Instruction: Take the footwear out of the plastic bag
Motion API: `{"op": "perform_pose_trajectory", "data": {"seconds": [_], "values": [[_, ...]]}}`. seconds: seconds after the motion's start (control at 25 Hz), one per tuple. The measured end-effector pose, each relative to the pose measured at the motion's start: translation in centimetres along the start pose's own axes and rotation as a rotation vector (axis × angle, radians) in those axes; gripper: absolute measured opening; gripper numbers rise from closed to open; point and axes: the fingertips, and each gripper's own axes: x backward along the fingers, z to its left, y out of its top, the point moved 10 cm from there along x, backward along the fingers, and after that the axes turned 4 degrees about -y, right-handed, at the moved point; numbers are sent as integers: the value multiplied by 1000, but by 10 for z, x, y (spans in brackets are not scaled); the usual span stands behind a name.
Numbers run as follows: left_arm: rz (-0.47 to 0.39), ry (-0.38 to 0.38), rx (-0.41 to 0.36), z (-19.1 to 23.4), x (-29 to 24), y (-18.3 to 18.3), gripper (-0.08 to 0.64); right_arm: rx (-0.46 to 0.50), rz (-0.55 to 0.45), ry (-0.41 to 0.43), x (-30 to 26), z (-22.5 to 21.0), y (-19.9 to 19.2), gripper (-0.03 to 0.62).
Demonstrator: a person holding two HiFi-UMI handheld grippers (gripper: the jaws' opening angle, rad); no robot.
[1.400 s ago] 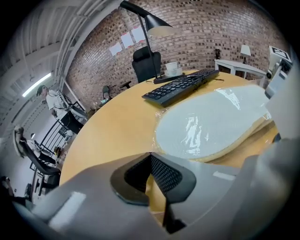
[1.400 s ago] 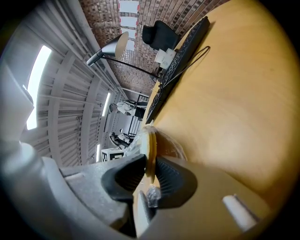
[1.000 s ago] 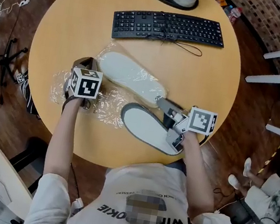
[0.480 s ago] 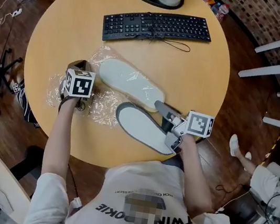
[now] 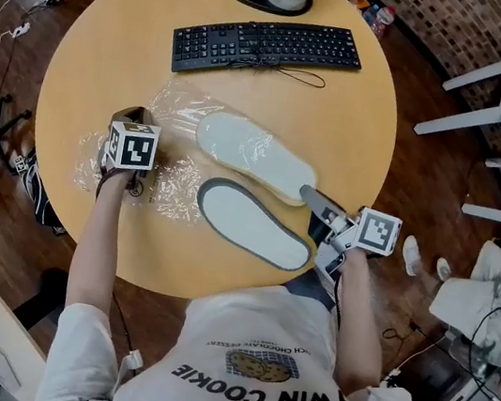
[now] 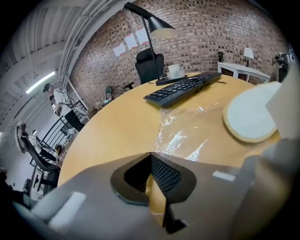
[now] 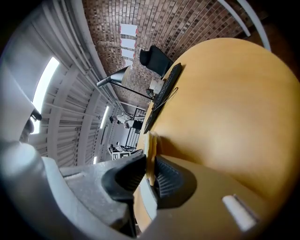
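While the left gripper (image 5: 135, 116) sits closed on the left end of the plastic bag (image 5: 170, 183), the right gripper (image 5: 314, 200), narrowly parted, clamps the cream slipper (image 5: 254, 153) protruding from the bag's right; the grey-rimmed slipper (image 5: 251, 224) lies outside, beside the bag.

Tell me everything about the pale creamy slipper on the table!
The pale cream slipper lies flat on the round wooden table, sole up, showing a smooth oval bottom with a slightly darker rim. It looks soft and foamy. Its left end sits at the crinkly clear plastic bag; I can't tell if any of it is still inside. The right claw pinches its other end. A grey-rimmed white slipper lies close beside it, nearer the person.
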Motion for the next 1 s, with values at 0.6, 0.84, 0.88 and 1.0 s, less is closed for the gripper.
{"op": "perform_pose_trajectory", "data": {"seconds": [0.6, 0.84, 0.88, 1.0], "values": [[-9, 25, 10, -2, 4, -2, 3, -22, -54, -8, 73, -9, -9, 64], [-1, 28, -18, -4, 0, 0, 3, -59, -119, 4, 111, -11, -7, 64], [-1, 28, -19, -4, 1, 0, 3, -57, -134, -2, 120, -11, -6, 64], [-2, 28, -19, -4, 2, -1, 3, -52, -182, 1, 145, -7, -4, 64]]}}
